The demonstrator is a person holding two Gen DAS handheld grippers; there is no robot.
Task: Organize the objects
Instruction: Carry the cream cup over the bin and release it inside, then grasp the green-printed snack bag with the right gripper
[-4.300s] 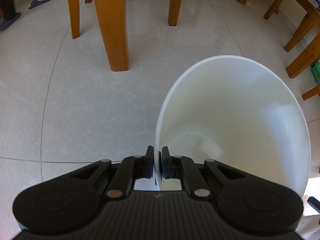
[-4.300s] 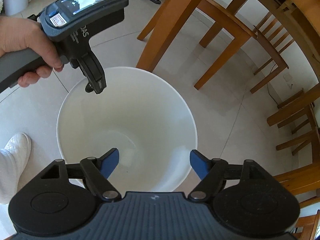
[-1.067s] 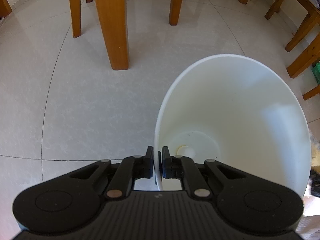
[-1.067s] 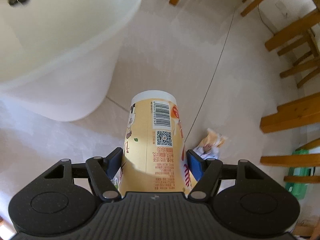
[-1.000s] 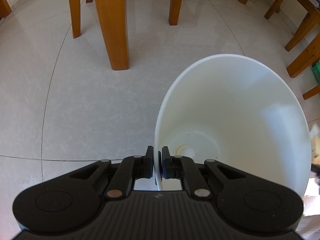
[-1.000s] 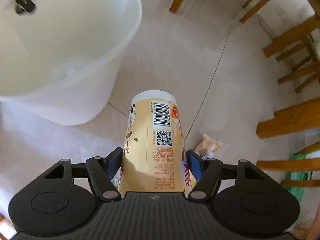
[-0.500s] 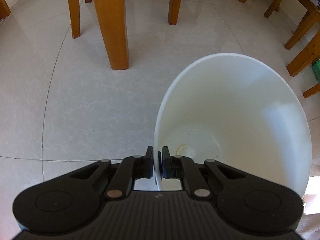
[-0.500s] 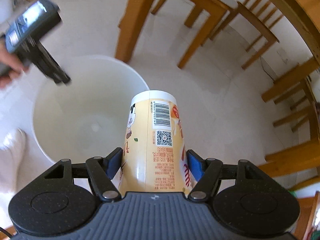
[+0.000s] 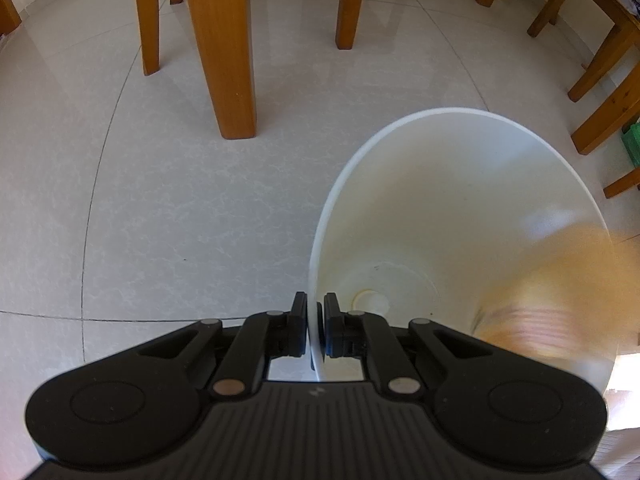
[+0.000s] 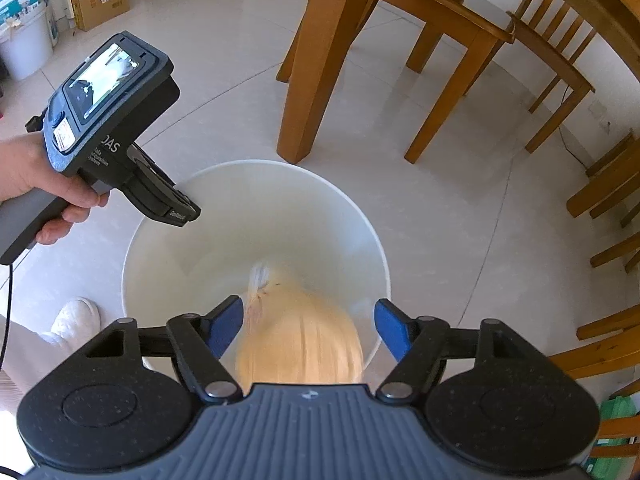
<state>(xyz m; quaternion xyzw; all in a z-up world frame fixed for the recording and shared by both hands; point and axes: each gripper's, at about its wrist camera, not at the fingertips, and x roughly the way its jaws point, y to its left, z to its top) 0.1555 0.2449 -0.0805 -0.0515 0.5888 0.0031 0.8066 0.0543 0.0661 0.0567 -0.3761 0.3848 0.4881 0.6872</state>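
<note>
- while the left gripper (image 9: 315, 334) pinched the white bucket (image 10: 352, 208) rim, the bucket stood on pale floor tiles (image 9: 168, 208) beside wooden table legs (image 9: 224, 52).
- right gripper (image 10: 309, 322) was spread; blurred yellow cup (image 10: 300, 336) sat between its fingers, over the bucket.

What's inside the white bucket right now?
A blurred yellow cup is dropping into the white bucket below the open right tool. It hides part of the bucket floor; the rest looks bare. The left tool grips the rim.
</note>
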